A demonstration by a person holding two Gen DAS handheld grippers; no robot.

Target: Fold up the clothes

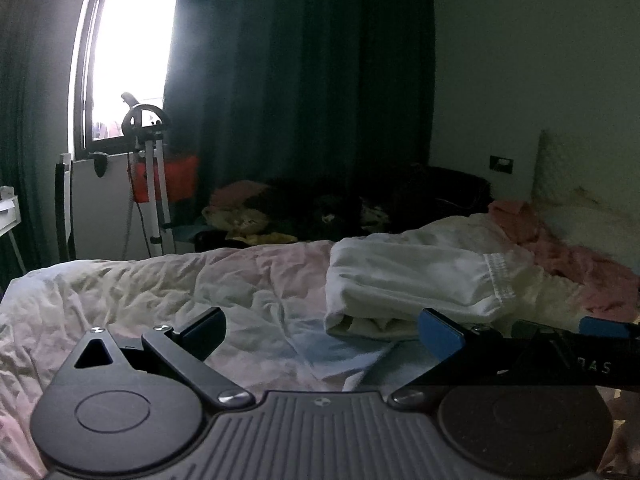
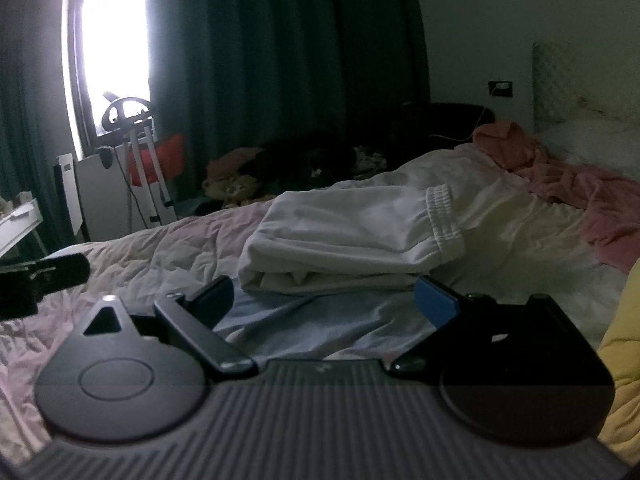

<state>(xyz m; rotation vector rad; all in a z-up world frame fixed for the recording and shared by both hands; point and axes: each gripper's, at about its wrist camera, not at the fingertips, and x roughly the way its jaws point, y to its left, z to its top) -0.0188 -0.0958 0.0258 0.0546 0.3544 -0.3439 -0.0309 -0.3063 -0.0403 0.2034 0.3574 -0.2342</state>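
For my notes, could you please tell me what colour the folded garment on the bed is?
White; the garment shows best in the right wrist view.

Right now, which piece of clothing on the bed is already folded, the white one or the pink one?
The white garment, lying just ahead of the open right tongs: it sits as a neat flat stack with its elastic waistband showing. The pink garment lies crumpled farther back near the pillow.

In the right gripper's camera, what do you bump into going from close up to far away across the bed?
Right gripper → light blue cloth → folded white garment → pink garment → dark green curtain.
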